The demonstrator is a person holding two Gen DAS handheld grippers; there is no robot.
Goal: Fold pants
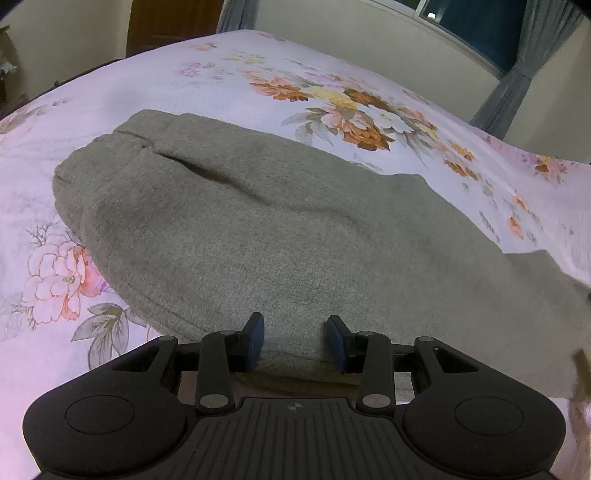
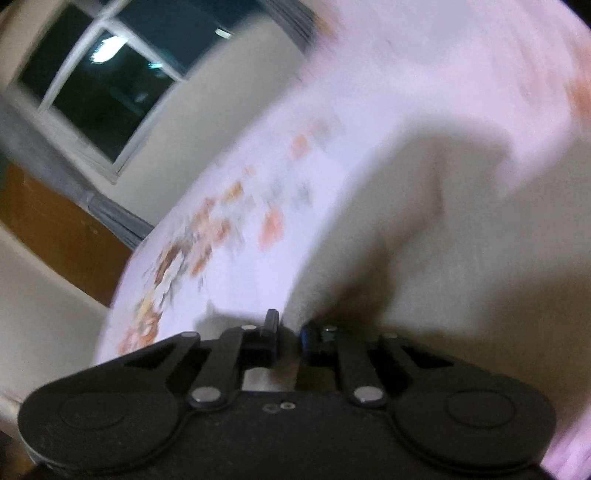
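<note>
Grey fleece pants (image 1: pixel 258 229) lie on the flowered bed sheet (image 1: pixel 110 92), the legs side by side and their cuffs at the far left. My left gripper (image 1: pixel 295 332) is open, its blue-padded fingers (image 1: pixel 255 339) astride the near edge of the pants. In the blurred right wrist view the pants (image 2: pixel 443 240) fill the right side. My right gripper (image 2: pixel 290 332) is shut on a pinch of the pants' edge and holds it off the sheet.
The bed sheet (image 2: pixel 240 240) spreads around the pants. A window (image 2: pixel 103 81) with grey curtains (image 1: pixel 509 92) and a brown door (image 1: pixel 173 22) stand beyond the bed. The bed's far edge meets a pale wall (image 1: pixel 332 33).
</note>
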